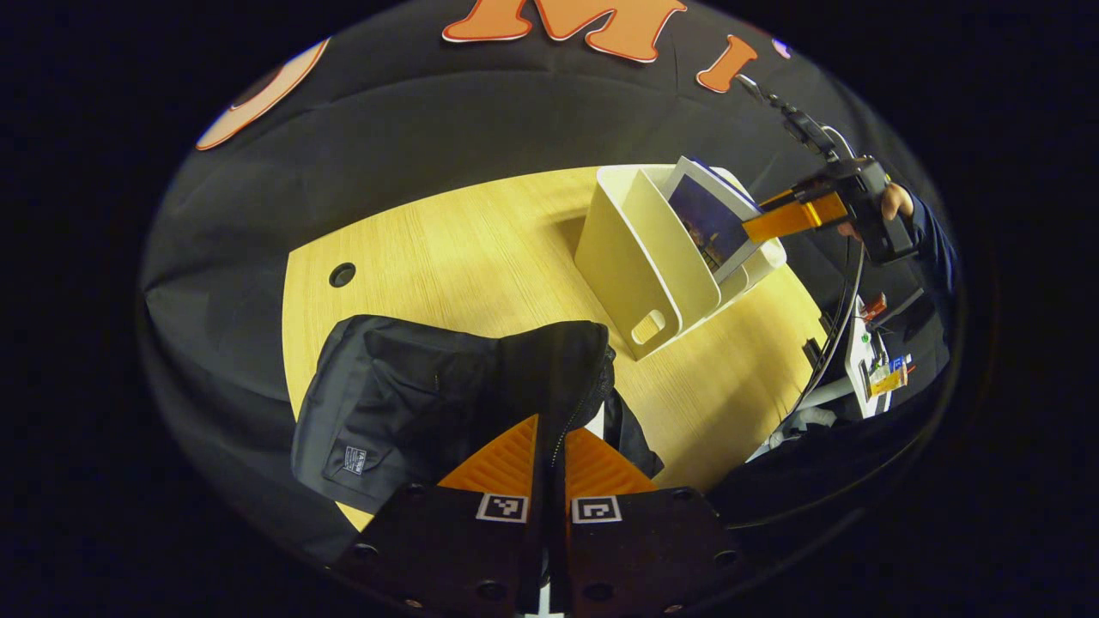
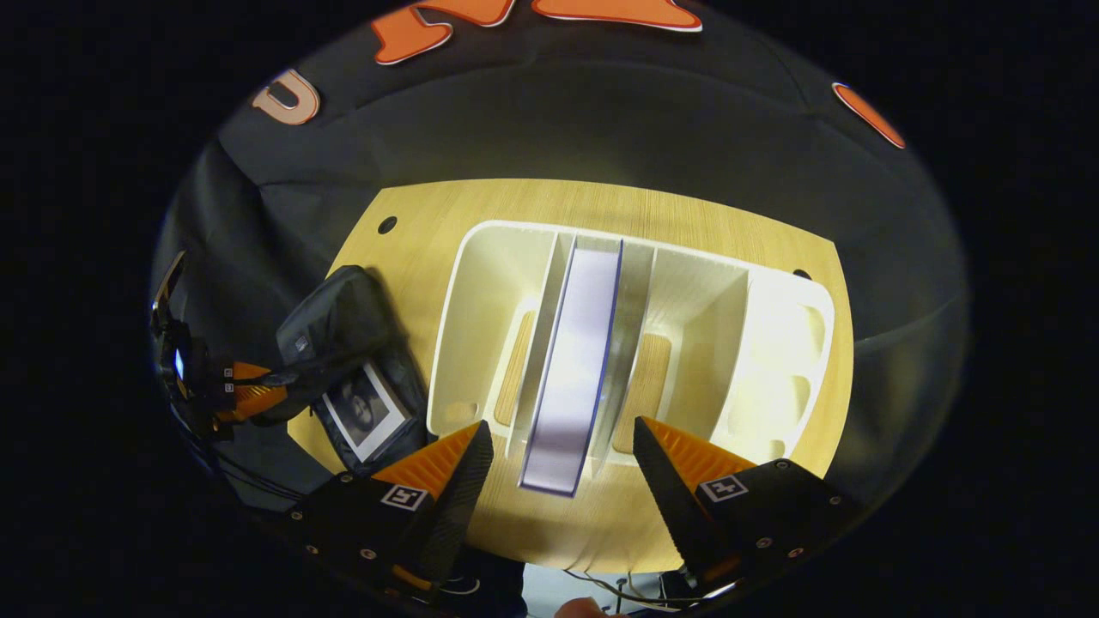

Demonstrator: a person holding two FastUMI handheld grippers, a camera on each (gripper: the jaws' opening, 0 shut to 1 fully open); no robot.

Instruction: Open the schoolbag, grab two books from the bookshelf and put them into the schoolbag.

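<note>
The black schoolbag (image 1: 412, 403) lies on the wooden table (image 1: 481, 249). My left gripper (image 1: 552, 427) is shut on the bag's raised zipper edge and holds the opening up. In the right gripper view the bag (image 2: 339, 330) lies open with one book (image 2: 365, 414) inside, the left gripper (image 2: 258, 386) at its flap. A white bookshelf (image 2: 481, 283) holds a second book (image 2: 573, 360) upright between two dividers. My right gripper (image 2: 562, 427) is open, one finger on each side of this book's near edge. The left gripper view shows the right gripper (image 1: 773, 219) at the book (image 1: 708, 225) in the bookshelf (image 1: 635, 266).
A round cable hole (image 1: 342, 275) sits in the table at the far left, another hole (image 2: 387, 225) near the back corner. Cables and small devices (image 1: 871, 360) hang off the table's right side. A sleeve (image 1: 932, 232) reaches in behind the right gripper.
</note>
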